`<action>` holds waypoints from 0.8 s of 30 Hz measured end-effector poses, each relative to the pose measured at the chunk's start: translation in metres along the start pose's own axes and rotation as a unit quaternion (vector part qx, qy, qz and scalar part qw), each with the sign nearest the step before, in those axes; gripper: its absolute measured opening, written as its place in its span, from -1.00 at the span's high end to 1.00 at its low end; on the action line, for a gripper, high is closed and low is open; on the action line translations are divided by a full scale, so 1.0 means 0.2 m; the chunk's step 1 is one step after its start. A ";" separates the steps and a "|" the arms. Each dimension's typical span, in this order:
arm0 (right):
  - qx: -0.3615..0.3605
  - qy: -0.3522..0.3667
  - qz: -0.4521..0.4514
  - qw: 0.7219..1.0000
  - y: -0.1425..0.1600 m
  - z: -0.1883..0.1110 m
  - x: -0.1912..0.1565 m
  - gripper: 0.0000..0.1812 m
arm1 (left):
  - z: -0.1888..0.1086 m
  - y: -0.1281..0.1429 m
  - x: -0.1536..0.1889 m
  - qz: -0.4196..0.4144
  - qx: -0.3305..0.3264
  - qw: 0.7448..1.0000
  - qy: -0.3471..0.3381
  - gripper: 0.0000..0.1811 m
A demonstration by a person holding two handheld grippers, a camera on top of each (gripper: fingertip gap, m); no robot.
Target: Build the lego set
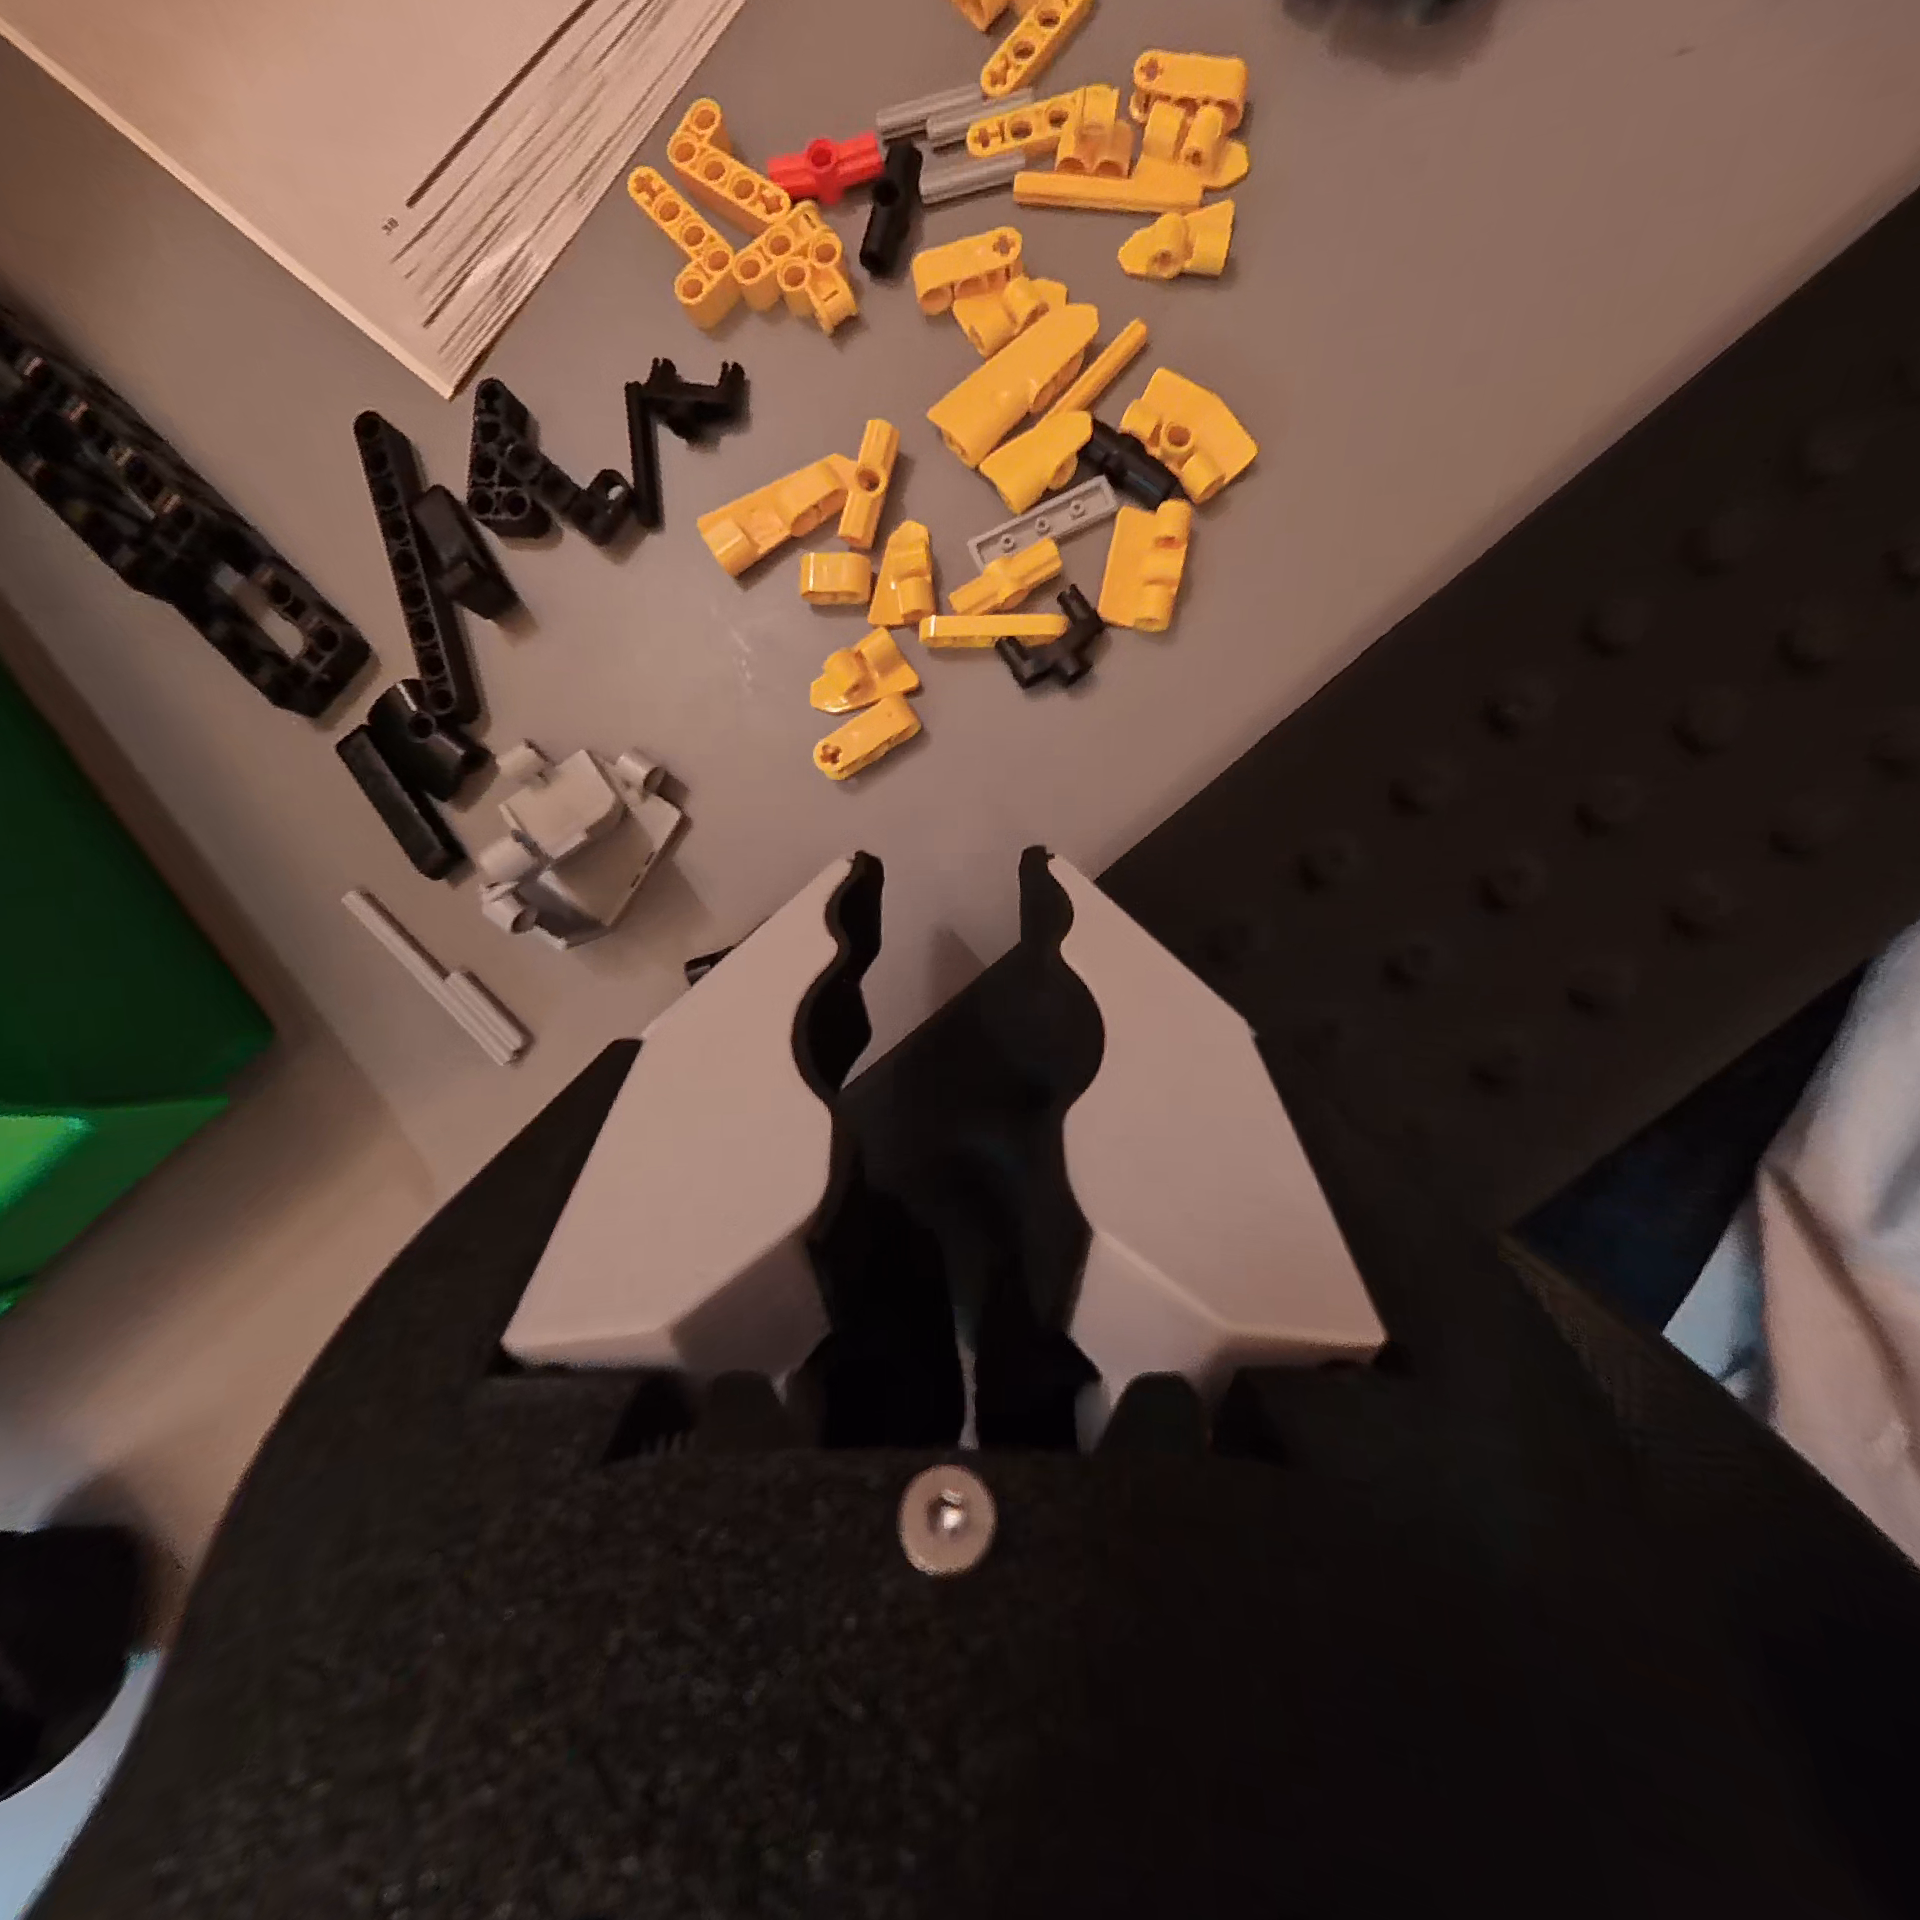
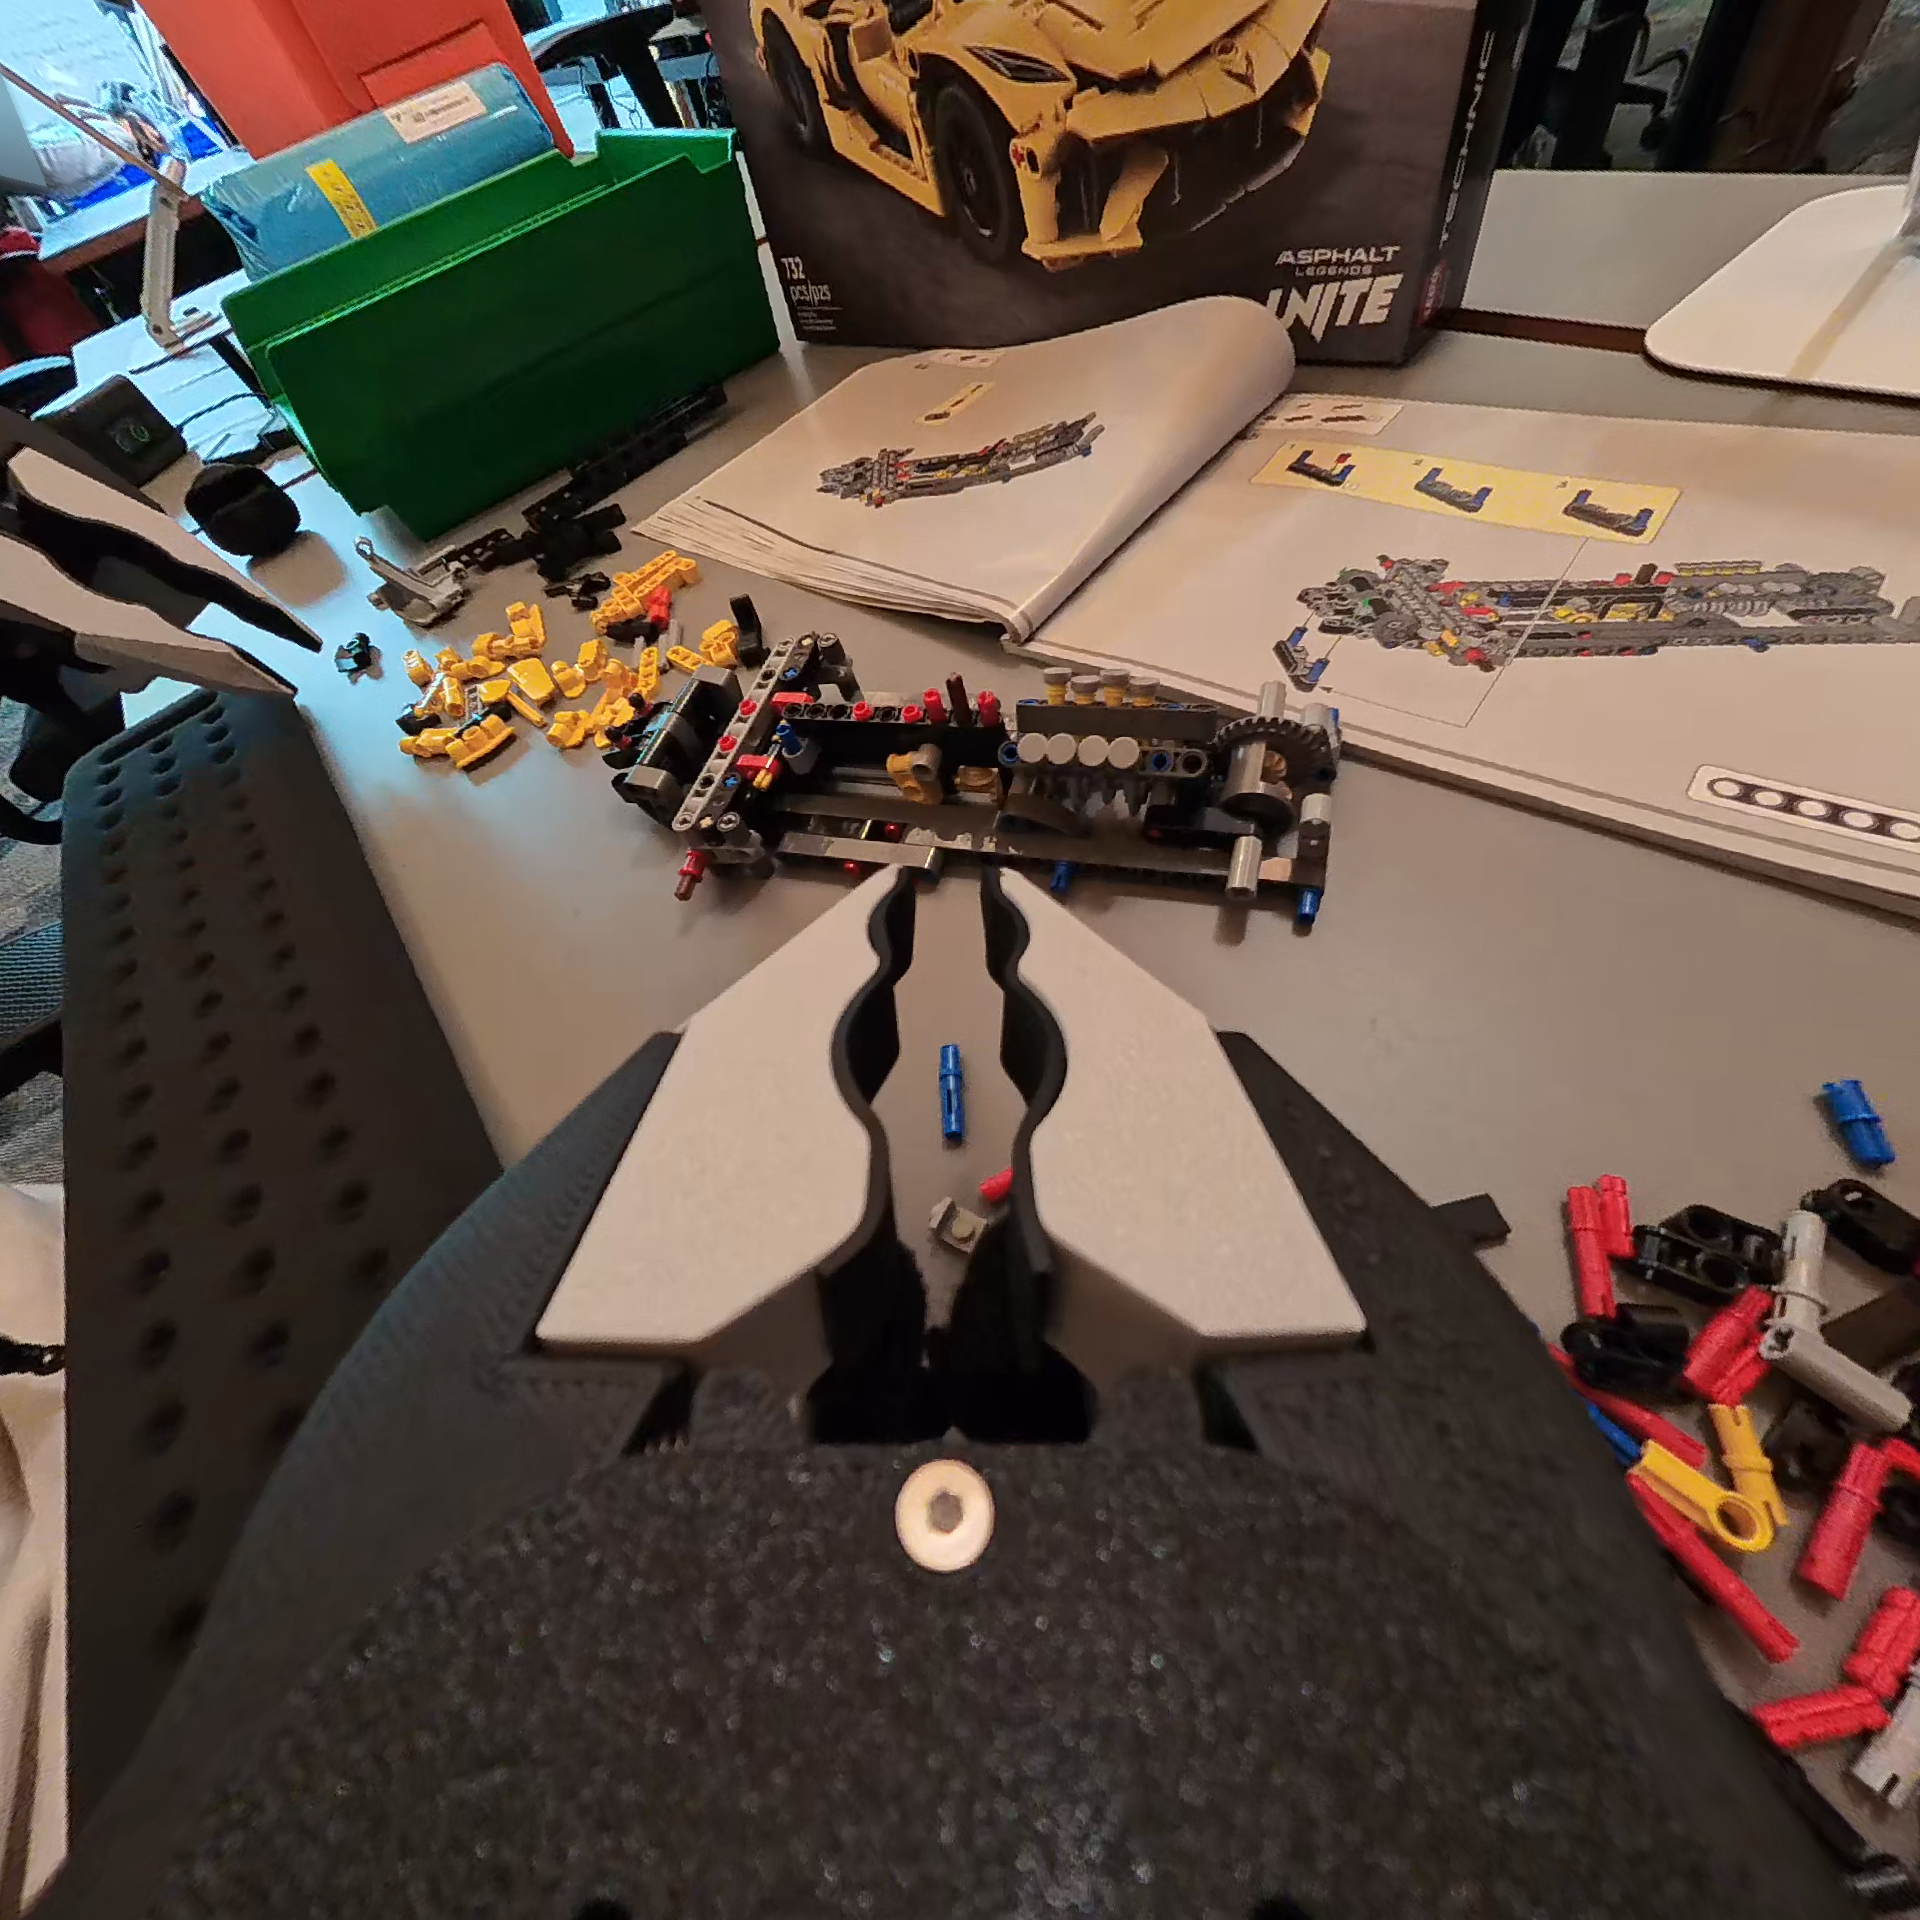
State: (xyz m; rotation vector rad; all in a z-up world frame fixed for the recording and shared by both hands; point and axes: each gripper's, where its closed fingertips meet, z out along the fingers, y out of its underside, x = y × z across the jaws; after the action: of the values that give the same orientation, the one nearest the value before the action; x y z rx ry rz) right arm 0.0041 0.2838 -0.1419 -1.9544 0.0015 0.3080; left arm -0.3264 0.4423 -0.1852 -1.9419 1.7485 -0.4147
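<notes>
A half-built chassis [image 2: 987, 774] of black, grey and red parts lies on the grey table [image 2: 1455, 987], just beyond my right gripper [image 2: 948, 883]. That gripper is open and empty, and a blue pin [image 2: 951, 1091] lies on the table between its fingers. My left gripper [image 1: 951, 868] is open and empty above the table, just short of a heap of yellow parts [image 1: 987, 416]. Black beams [image 1: 436, 582] and a grey part [image 1: 577, 842] lie left of it. The left gripper also shows in the right wrist view [image 2: 156, 592], at the left edge.
An open instruction booklet [image 2: 1299, 551] lies behind the chassis, with the set's box [image 2: 1091, 166] and a green bin [image 2: 499, 322] farther back. Red, black and yellow pins [image 2: 1745, 1382] lie at the right. A black perforated chair back [image 2: 239, 1039] stands at the table's near left edge. The gap from one gripper's tips to the other's is roughly 40 centimetres.
</notes>
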 end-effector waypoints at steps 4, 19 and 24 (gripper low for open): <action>-0.003 0.002 -0.004 1.000 0.00 0.00 0.00 0.88 | -0.01 0.01 -0.04 0.001 0.002 1.000 -0.012 0.71; -0.008 -0.004 0.006 1.000 0.01 0.00 0.00 0.89 | -0.05 0.00 -0.29 -0.049 -0.001 0.995 -0.093 0.72; -0.009 -0.004 0.006 1.000 0.02 0.00 0.00 0.89 | -0.04 -0.01 -0.42 -0.099 0.002 0.988 -0.122 0.72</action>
State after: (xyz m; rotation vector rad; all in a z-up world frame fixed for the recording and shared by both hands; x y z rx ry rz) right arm 0.0032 0.2833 -0.1450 -1.9716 0.0062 0.3244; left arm -0.3397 0.5231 -0.1683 -2.0737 1.4076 -0.2339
